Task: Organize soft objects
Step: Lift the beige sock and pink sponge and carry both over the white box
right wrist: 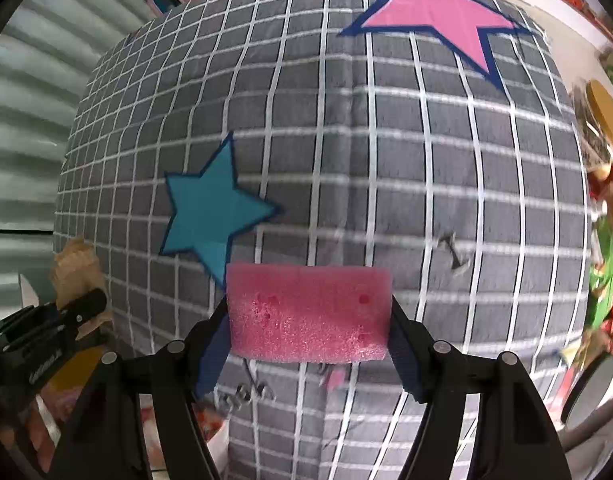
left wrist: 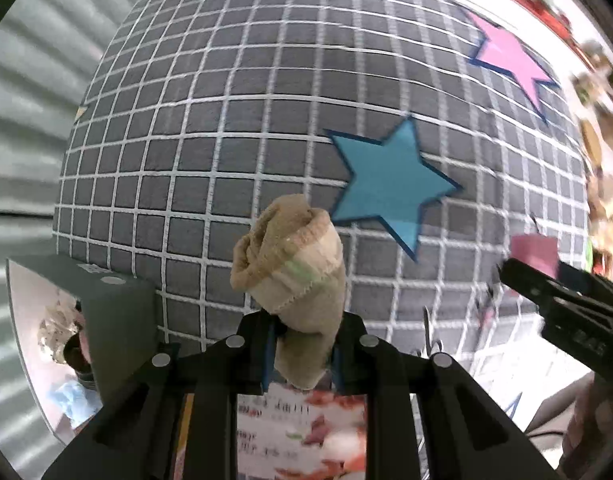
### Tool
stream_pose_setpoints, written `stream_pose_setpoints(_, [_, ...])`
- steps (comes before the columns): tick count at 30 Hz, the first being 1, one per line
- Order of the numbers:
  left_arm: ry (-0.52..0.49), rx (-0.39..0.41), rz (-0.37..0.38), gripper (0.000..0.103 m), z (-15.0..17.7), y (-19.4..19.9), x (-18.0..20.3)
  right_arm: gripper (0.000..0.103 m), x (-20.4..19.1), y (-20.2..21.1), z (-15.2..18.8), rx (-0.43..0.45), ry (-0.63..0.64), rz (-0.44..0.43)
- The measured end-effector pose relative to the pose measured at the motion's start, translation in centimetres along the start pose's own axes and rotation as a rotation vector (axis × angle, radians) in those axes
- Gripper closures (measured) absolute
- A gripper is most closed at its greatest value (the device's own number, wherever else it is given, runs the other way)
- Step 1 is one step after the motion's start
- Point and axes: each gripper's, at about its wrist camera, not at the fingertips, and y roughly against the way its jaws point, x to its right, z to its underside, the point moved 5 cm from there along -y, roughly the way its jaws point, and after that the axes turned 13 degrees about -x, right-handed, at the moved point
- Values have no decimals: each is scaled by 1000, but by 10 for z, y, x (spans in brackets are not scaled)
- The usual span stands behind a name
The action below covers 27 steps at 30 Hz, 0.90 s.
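A rolled beige cloth (left wrist: 294, 276) sits clamped between the jaws of the left gripper (left wrist: 300, 354), which are closed tight on its lower end, so the roll stands up out of the fingers and hangs above the grey checked blanket (left wrist: 226, 128). Its open, folded end lies just beside the lower left point of the blue star (left wrist: 390, 184), which serves here as the landmark. In the right wrist view the same cloth (right wrist: 76, 276) appears far to the lower left of the blue star (right wrist: 210, 208), held by the left gripper (right wrist: 80, 310) at the blanket's edge.

A pink sponge block (right wrist: 308, 312) is squeezed lengthwise between the pads of the right gripper (right wrist: 310, 320), one pad on each short end. It sits just below and to the right of the blue star, its upper left corner covering the star's lowest point. In the left wrist view the sponge (left wrist: 534, 254) shows to the right of the blue star and somewhat lower, at the tip of the right gripper (left wrist: 526, 276).

The blanket (right wrist: 386, 160) carries white grid lines and a pink star (right wrist: 434, 8) well above and to the right of the blue one; in the left wrist view the pink star (left wrist: 506, 56) lies likewise up and right. Left of the blanket runs a ribbed grey wall (left wrist: 22, 140).
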Motion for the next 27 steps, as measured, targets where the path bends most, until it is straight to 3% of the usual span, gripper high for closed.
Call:
stream_pose_setpoints(7, [-63,29,18,80,39,27,16,32,-24,5,19,4,4,-7])
stream_pose_setpoints(9, [-73,40,22,80,58,33,8,32,-34,8,24,13,4,-7])
stream_pose_setpoints(13, [-97,57,26,80,51,20,-25,32,-54,13,32,31,4,-2])
stream_pose_setpoints(27, [-190,136,39,80,111,53,-59,32,-120,42,84,89,45,10])
